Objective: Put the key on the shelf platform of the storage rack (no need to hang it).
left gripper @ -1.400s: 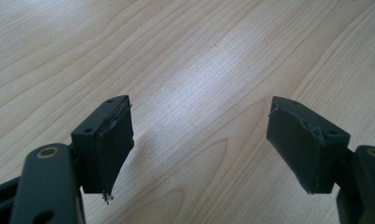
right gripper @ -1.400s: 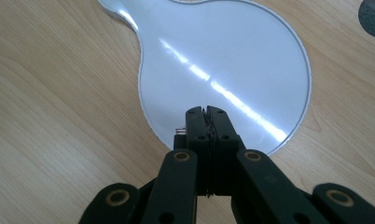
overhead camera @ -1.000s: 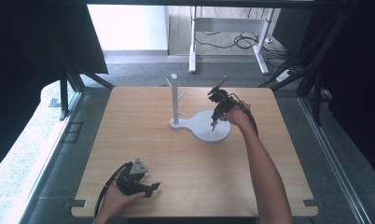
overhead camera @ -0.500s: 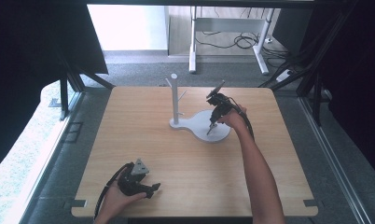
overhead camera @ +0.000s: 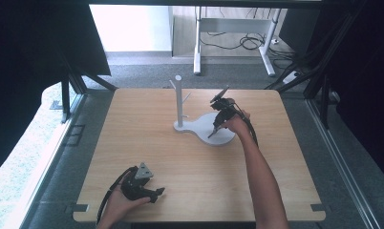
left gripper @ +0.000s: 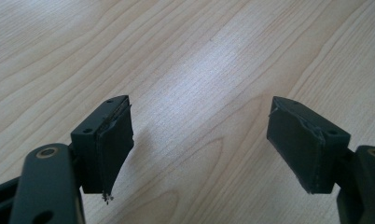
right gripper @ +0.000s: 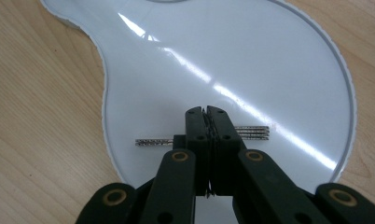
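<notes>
Pinching a thin metal strip (right gripper: 251,132), the right tongs (overhead camera: 213,134) tip down onto the white stand base (overhead camera: 207,125).

From above, a white post (overhead camera: 179,101) with short pegs rises from the glossy, pear-shaped base on the pale wood-grain bench (overhead camera: 133,129); the strip itself cannot be made out there. The right gripper view shows it as a slim, ridged silvery bar lying across the base, jaws pressed together on its middle. The left tongs (left gripper: 199,140), spread wide, hover low over bare wood near the bench's front edge.
</notes>
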`<state>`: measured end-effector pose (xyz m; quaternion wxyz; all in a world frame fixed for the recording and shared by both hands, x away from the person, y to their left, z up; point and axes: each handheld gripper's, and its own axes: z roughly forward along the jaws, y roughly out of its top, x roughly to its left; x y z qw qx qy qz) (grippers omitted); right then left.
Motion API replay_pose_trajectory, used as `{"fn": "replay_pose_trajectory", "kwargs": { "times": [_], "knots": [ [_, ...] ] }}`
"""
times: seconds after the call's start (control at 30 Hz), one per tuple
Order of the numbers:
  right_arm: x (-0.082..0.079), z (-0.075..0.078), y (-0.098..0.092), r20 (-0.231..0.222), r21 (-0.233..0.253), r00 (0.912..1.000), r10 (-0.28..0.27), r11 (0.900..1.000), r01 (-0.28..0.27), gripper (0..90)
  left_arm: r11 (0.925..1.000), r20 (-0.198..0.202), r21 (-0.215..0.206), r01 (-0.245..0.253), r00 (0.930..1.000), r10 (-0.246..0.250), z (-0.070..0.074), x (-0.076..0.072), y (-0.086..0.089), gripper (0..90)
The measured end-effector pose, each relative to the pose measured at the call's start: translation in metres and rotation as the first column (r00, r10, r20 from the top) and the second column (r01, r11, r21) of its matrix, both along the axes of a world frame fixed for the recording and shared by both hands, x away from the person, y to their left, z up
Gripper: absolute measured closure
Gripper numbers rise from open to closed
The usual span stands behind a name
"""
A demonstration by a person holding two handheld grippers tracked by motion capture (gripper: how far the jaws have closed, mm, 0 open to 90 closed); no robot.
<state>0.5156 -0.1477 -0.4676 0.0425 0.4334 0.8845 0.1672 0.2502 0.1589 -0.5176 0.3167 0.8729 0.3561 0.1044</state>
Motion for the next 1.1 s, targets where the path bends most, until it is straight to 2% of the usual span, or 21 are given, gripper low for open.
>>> {"fn": "replay_pose_trajectory", "kwargs": {
  "times": [0.23,0.27,0.33,0.5,0.7,0.73,0.83,1.1],
  "knots": [
    [-0.001,-0.001,0.001,0.002,-0.003,0.9999,0.012,1.000,-0.012,76.4,1.0000,0.000,0.003,0.004,1.0000,-0.004,0.000,0.000,-0.001,22.9],
    [-0.003,0.001,0.000,0.015,0.002,0.9999,0.002,1.000,-0.002,71.3,1.0000,-0.001,0.003,0.004,1.0000,-0.004,0.000,0.000,-0.001,22.8],
    [-0.004,0.002,-0.001,0.023,0.009,0.9997,0.005,1.000,-0.005,67.2,1.0000,0.000,0.003,0.004,1.0000,-0.004,0.000,0.000,-0.001,22.9],
    [-0.012,0.008,-0.008,0.052,0.033,0.9986,0.008,0.999,-0.010,59.9,0.9999,-0.003,0.008,0.007,1.0000,-0.007,-0.001,0.000,-0.002,22.8],
    [-0.035,0.017,-0.020,0.094,0.075,0.9955,0.015,0.997,-0.022,53.6,0.9999,-0.004,0.008,0.009,1.0000,-0.009,-0.002,0.000,-0.004,22.7],
    [-0.035,0.017,-0.020,0.094,0.075,0.9955,0.015,0.997,-0.022,53.6,0.9999,-0.004,0.008,0.009,1.0000,-0.009,-0.002,0.000,-0.004,22.8],
    [-0.051,0.022,-0.027,0.123,0.121,0.9918,0.035,0.991,-0.050,47.5,1.0000,0.002,0.002,0.003,1.0000,-0.003,0.000,0.000,-0.001,22.9],
    [-0.096,0.016,-0.041,0.179,0.159,0.9808,0.078,0.981,-0.107,42.1,0.9999,0.004,-0.002,-0.015,0.9999,0.015,0.002,0.001,0.004,22.9]
  ]
}}
